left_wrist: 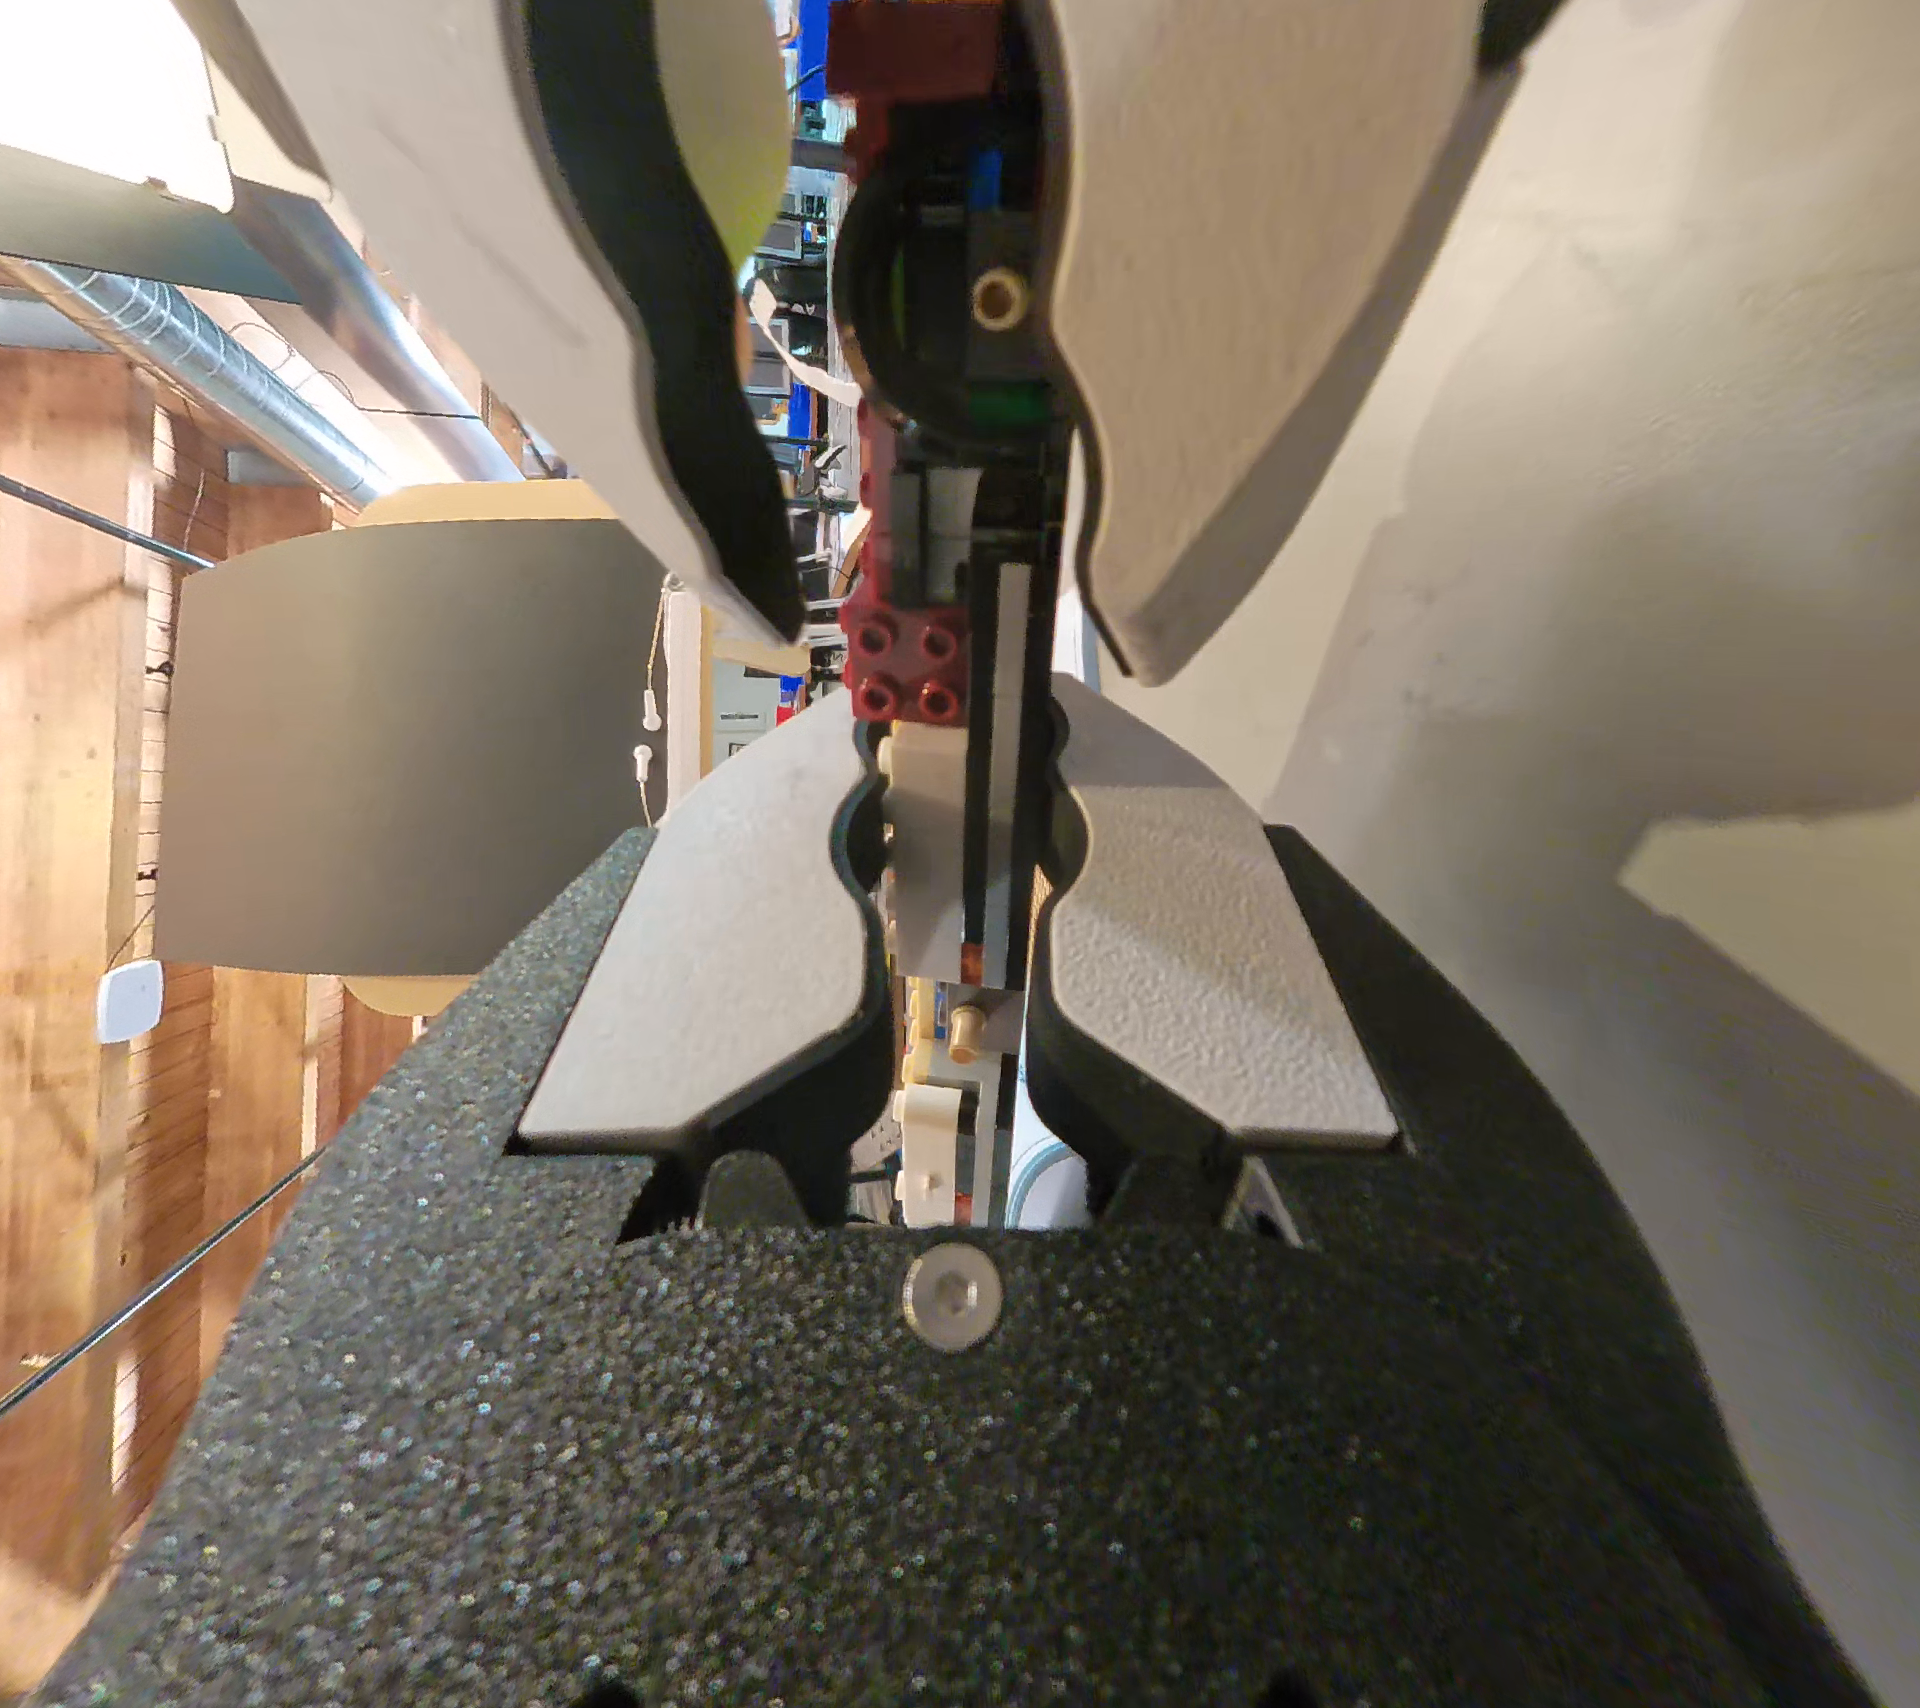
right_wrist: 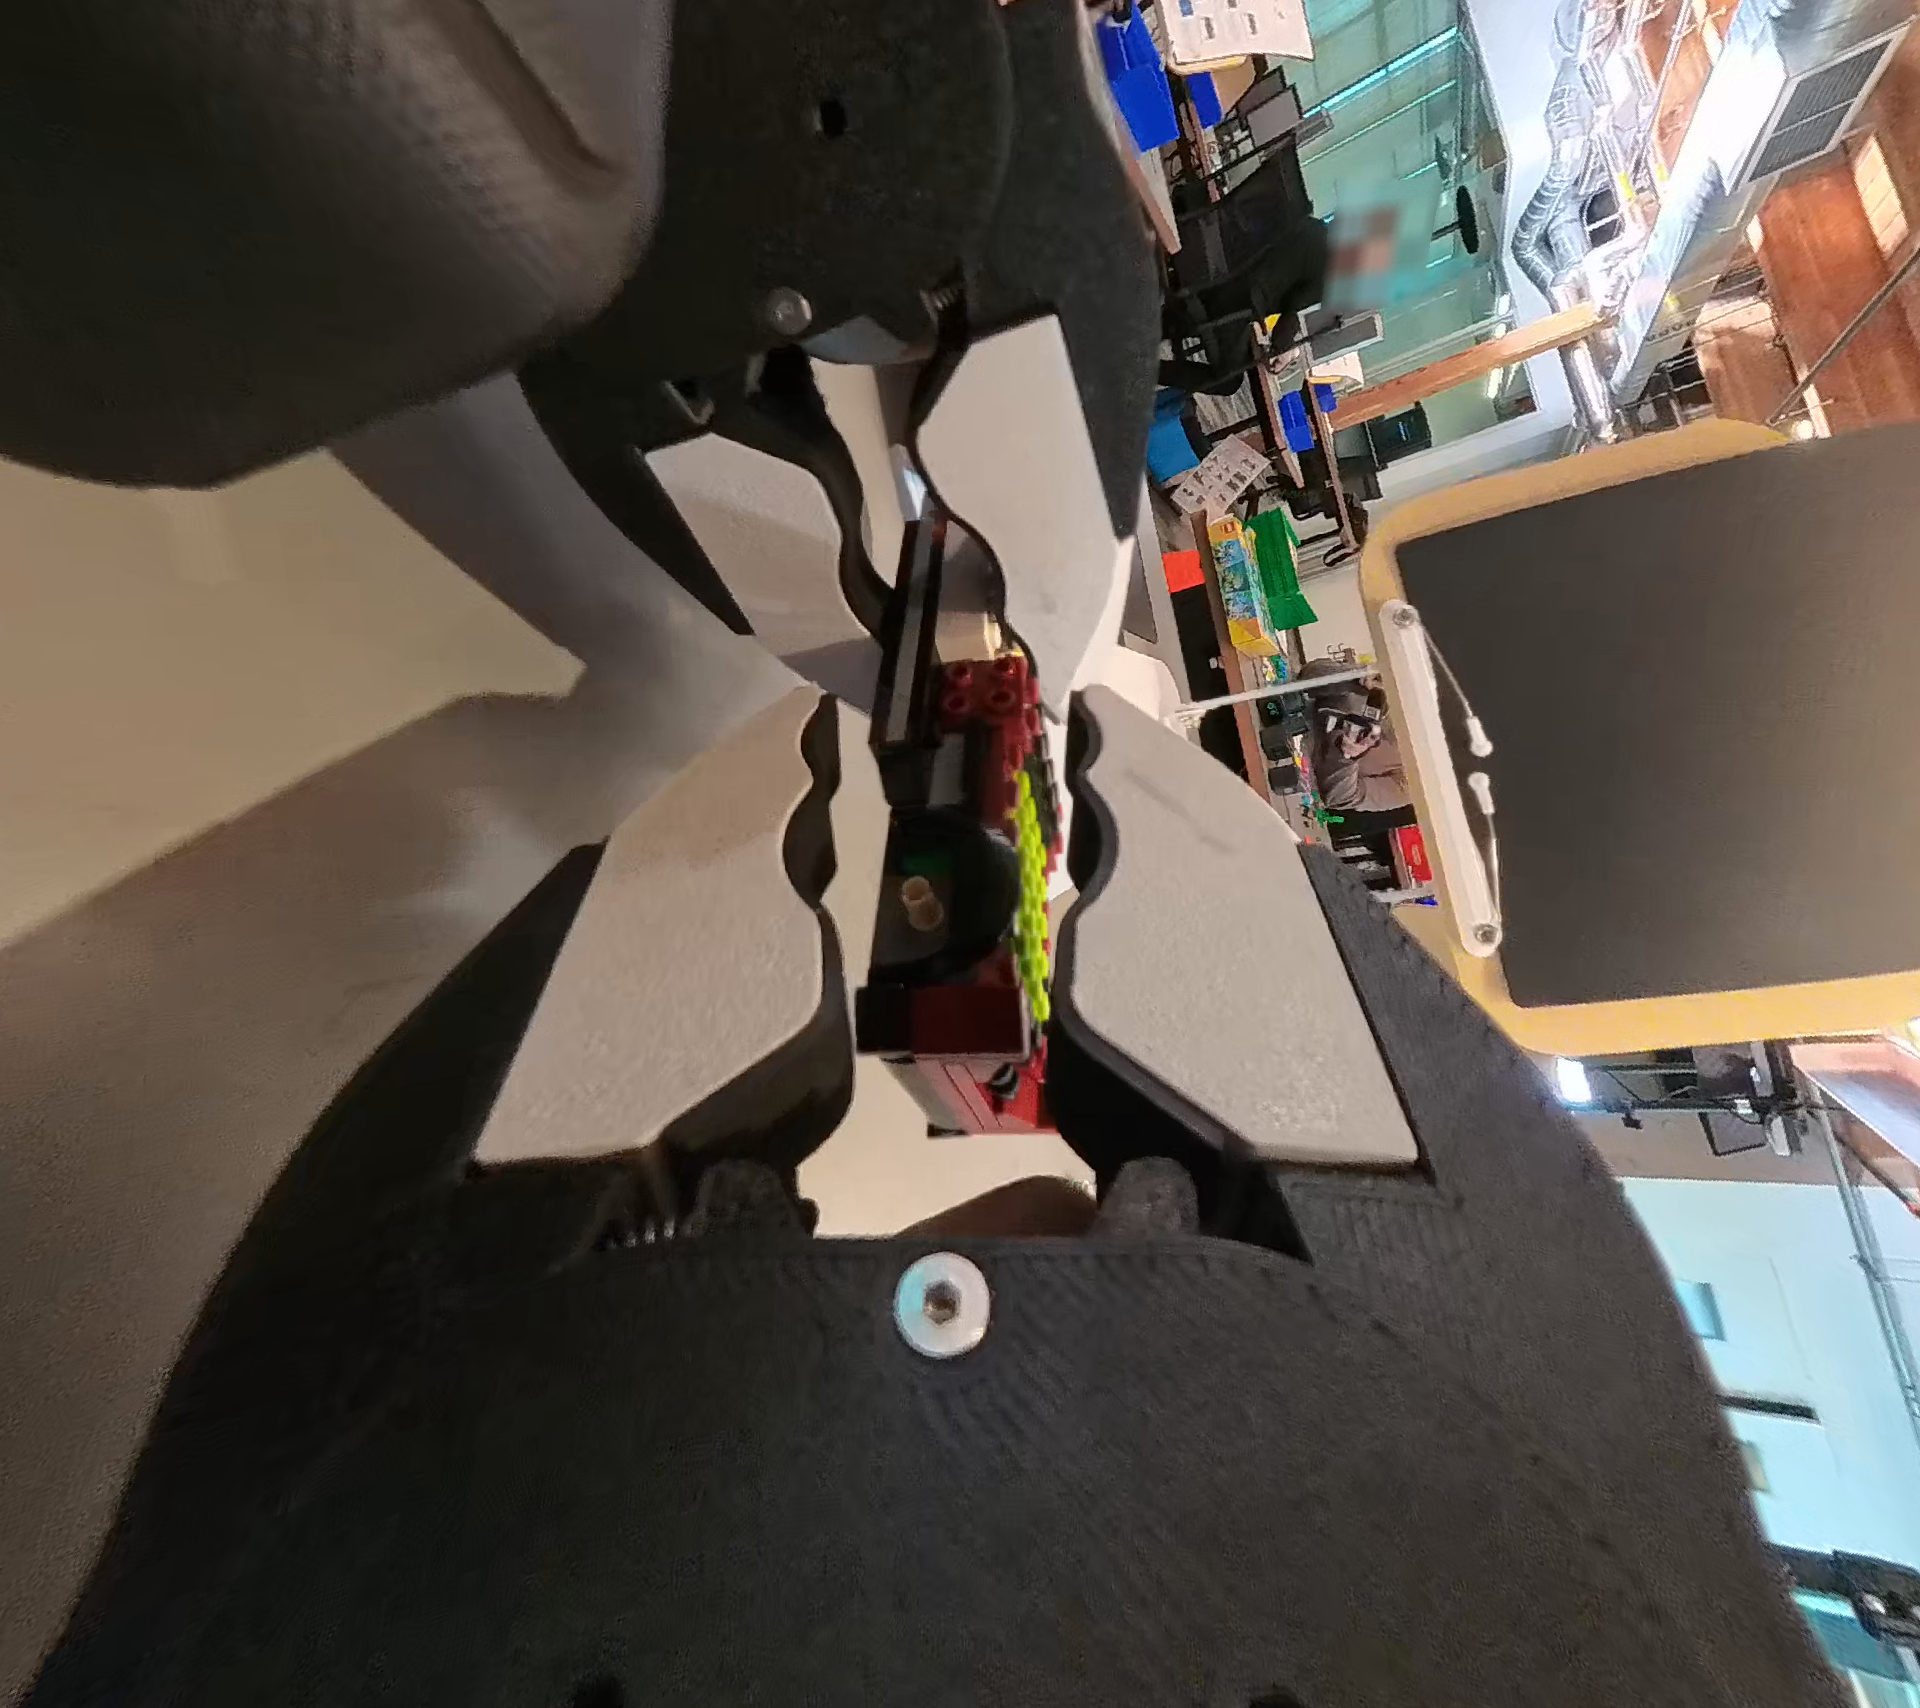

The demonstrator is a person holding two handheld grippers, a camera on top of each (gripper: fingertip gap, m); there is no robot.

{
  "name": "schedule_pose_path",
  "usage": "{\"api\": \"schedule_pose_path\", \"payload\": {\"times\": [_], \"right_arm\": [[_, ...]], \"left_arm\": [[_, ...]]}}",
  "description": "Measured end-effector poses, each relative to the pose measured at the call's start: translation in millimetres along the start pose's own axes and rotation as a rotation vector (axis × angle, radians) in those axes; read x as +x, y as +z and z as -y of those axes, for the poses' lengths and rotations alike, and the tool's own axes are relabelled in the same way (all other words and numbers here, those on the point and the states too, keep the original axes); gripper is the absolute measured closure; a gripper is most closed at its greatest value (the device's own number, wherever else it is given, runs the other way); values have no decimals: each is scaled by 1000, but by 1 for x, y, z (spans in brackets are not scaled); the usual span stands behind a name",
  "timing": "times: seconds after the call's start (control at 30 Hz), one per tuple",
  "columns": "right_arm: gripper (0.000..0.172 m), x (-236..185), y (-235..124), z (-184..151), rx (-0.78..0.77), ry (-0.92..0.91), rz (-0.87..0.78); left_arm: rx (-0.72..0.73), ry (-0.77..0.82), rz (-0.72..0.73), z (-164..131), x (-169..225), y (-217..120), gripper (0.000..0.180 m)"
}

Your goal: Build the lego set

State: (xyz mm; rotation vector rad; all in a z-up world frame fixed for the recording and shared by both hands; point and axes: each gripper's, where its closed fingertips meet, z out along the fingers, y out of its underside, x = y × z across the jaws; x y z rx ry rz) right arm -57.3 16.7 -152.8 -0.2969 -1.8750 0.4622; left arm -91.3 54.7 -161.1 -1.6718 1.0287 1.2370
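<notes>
Model: a brick model of dark red, black, grey and lime bricks with a black wheel. It is in mid-frame in both views, held off any surface between the two tools.
Left gripper: pinches the model's thin grey and black end, with a pad pressed on each side.
Right gripper: spread around the red, wheel-bearing end. One finger lies against the model. The other finger stands apart from it, with background showing through the gap.
Grip: only the left tool holds the model; the right one does not clamp it.
Assembly: many bricks are already joined. Four bare studs face outward on a red brick at mid-frame. No loose brick is seen at either tool.
Containers: blue bins stand on a far bench in the upper middle of the right view; what is in them cannot be told. A yellow and blue box lies farther down, just beside green plates.
Surroundings: a dark panel with a pale wood rim fills the right side of the right view, and a person sits at the far bench.
</notes>
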Motion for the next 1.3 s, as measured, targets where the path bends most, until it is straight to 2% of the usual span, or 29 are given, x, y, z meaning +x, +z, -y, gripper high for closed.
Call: {"api": "schedule_pose_path", "payload": {"times": [0.17,0.5,0.53,0.6,0.67,0.8,1.0,1.2,1.3], "right_arm": [[141,0,2,-1,-20,-45,-39],[141,-1,5,-2,-40,-47,-39],[141,0,5,-1,-40,-35,-43],[128,0,2,0,-40,-26,-46],[126,0,-6,-2,-45,-9,-54],[127,1,-26,-18,-94,70,-85],[132,-7,-54,-63,-258,179,-127],[134,-9,-71,-81,-290,242,-135],[135,-10,-72,-86,-276,267,-138]], "left_arm": [[6,-2,5,-1,0,-1,155],[4,-10,0,-5,3,1,155],[1,-13,6,-6,2,1,155],[-10,-6,7,-4,2,1,155],[-15,14,5,-4,5,2,155],[-71,66,-44,-11,19,8,155],[-198,179,-106,-30,37,22,155],[-277,223,-247,-38,50,23,150],[-316,230,-305,-38,47,18,138]]}}
